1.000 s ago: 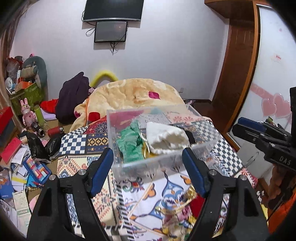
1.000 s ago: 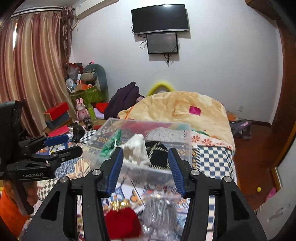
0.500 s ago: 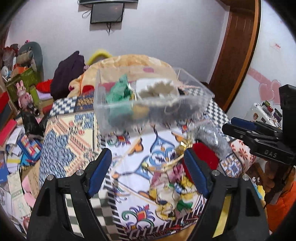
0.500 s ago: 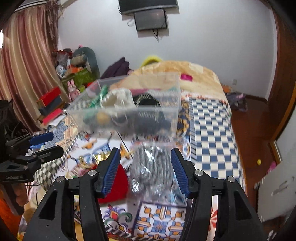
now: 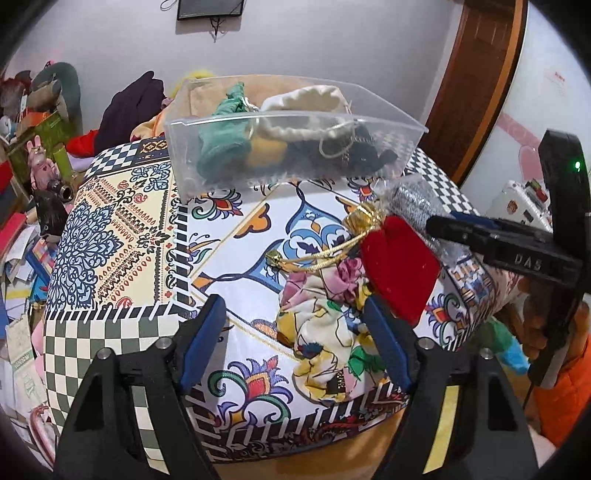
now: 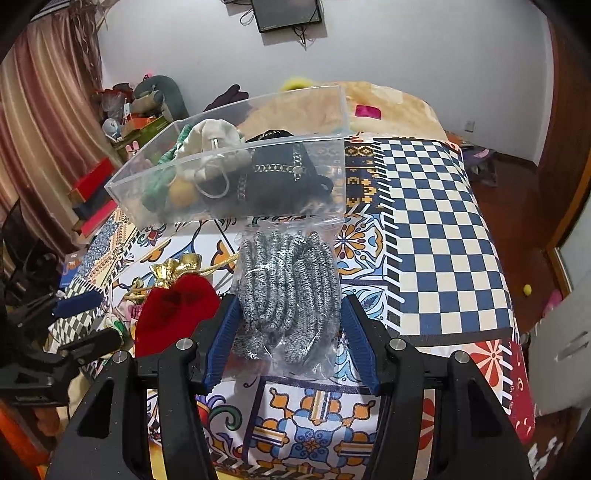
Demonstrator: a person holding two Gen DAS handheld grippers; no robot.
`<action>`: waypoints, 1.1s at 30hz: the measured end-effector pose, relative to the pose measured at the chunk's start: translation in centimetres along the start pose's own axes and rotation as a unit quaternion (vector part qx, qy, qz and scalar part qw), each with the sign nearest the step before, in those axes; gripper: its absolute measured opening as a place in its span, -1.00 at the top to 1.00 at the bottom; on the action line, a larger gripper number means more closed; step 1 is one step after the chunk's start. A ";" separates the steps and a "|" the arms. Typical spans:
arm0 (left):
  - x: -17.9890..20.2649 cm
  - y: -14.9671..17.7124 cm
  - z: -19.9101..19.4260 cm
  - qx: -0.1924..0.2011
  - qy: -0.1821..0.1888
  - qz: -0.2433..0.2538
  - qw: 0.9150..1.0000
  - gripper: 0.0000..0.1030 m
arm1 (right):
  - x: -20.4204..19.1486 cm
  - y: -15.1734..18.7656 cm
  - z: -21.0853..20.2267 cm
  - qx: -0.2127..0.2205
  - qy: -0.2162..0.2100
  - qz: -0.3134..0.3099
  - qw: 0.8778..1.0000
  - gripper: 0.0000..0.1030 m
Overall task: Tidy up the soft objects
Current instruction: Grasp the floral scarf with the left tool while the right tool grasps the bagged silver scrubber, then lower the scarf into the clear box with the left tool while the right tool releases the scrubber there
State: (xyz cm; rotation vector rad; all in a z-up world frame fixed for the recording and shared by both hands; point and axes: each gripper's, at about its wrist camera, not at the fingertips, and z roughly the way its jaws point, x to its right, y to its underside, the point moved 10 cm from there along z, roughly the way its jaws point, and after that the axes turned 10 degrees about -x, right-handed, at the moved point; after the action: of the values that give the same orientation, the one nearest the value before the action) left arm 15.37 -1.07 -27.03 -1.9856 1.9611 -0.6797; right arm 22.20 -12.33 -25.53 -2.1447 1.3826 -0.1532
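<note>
The right gripper has its blue-padded fingers spread apart on either side of a clear plastic bag of grey knitted cords, which lies flat on the patterned bedspread. The pads sit just beside the bag's edges; whether they touch the plastic I cannot tell. Just left of that bag rests a red velvet pouch with a gold drawstring top.

The left gripper also has its fingers apart, hovering over a crumpled floral cloth near the front edge of the bed. The right-hand pad is close beside the cloth, the other well clear of it. The same red pouch lies just beyond the cloth, touching it, with its gold cord trailing across the spread, and the grey bag behind it.

Farther back on the bed stands a clear plastic bin, its near wall just beyond the grey bag. Inside it are a green knitted item, a cream drawstring pouch, something yellow and a black pouch with gold trim, all packed together. Behind the bin lies a tan blanket, and a dark screen hangs on the white wall.
</note>
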 end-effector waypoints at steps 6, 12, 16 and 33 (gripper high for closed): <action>-0.3 0.4 0.8 -0.002 -0.009 0.007 1.000 -0.09 | -0.1 0.2 0.2 0.000 -0.005 0.002 1.000 0.08; -0.5 0.5 0.7 0.005 -0.004 0.009 1.000 0.49 | -0.7 0.0 0.1 0.004 -0.001 -0.016 1.000 0.38; -1.1 0.6 0.1 0.010 -0.001 0.003 1.000 0.66 | -1.0 -0.1 -0.3 0.011 0.006 -0.026 1.000 0.43; -2.4 -4.4 -6.7 0.104 -0.010 -0.007 0.994 0.79 | -2.2 -2.6 -4.7 0.076 0.005 -0.039 0.996 0.46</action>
State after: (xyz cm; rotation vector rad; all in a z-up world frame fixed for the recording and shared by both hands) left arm 15.84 2.44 -19.46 -1.8749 1.7855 -0.8269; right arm 21.37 -11.55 -19.80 -2.0735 1.2520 -0.2899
